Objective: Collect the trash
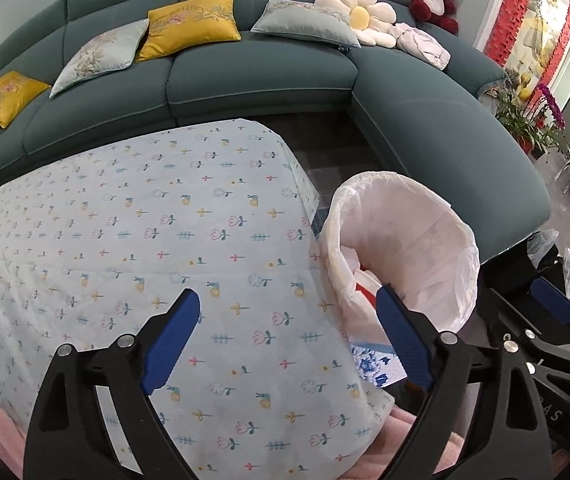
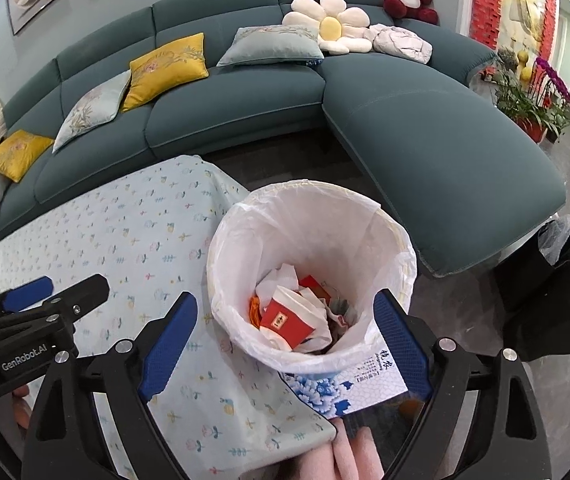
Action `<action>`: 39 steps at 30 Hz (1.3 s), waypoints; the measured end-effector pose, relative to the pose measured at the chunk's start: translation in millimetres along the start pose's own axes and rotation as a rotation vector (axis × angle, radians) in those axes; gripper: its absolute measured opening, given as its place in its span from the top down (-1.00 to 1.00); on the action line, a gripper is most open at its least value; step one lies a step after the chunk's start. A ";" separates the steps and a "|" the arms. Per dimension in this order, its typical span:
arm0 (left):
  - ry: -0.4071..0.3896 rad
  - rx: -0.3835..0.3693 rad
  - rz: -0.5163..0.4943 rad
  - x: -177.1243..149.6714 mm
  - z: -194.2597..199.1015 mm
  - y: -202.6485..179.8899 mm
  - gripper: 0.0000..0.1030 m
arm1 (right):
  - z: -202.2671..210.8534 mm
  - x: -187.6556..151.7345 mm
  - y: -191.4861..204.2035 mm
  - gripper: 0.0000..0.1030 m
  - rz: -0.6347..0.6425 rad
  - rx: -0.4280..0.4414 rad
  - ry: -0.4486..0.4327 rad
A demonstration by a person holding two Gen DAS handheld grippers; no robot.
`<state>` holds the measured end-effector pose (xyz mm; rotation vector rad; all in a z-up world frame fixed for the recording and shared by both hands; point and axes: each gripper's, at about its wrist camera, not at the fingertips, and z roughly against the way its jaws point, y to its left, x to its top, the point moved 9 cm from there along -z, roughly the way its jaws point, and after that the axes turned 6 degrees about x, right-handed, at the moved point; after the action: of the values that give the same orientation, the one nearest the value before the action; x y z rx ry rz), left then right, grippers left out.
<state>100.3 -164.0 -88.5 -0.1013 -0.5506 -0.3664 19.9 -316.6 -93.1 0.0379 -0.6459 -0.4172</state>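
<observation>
Both grippers, left gripper [image 1: 288, 312] and right gripper [image 2: 285, 314], hung wide and empty near the bin [image 2: 399, 240]; scanning the table [image 1: 125, 240] beside it seemed wise.

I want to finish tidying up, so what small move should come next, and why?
Probably draw both grippers back: the right gripper and left gripper are open and empty, the trash lies in the lined bin, and the floral tablecloth shows no litter.

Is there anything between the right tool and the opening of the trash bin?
Nothing visible. The right tool is open and empty above the trash bin, whose mouth is uncovered, with trash inside.
</observation>
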 end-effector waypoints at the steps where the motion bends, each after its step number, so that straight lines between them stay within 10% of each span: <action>1: 0.001 0.001 -0.005 -2.8 1.2 0.0 -0.66 | 0.9 -2.0 0.1 -0.78 0.003 -0.002 0.001; 39: -0.038 0.097 -0.032 -43.8 20.6 7.4 -0.77 | 16.3 -45.5 0.6 -0.87 0.057 -0.041 -0.016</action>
<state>58.3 -139.6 -94.1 -0.0060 -0.6073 -0.3689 -22.2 -296.7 -106.2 -0.0226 -0.6527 -0.3757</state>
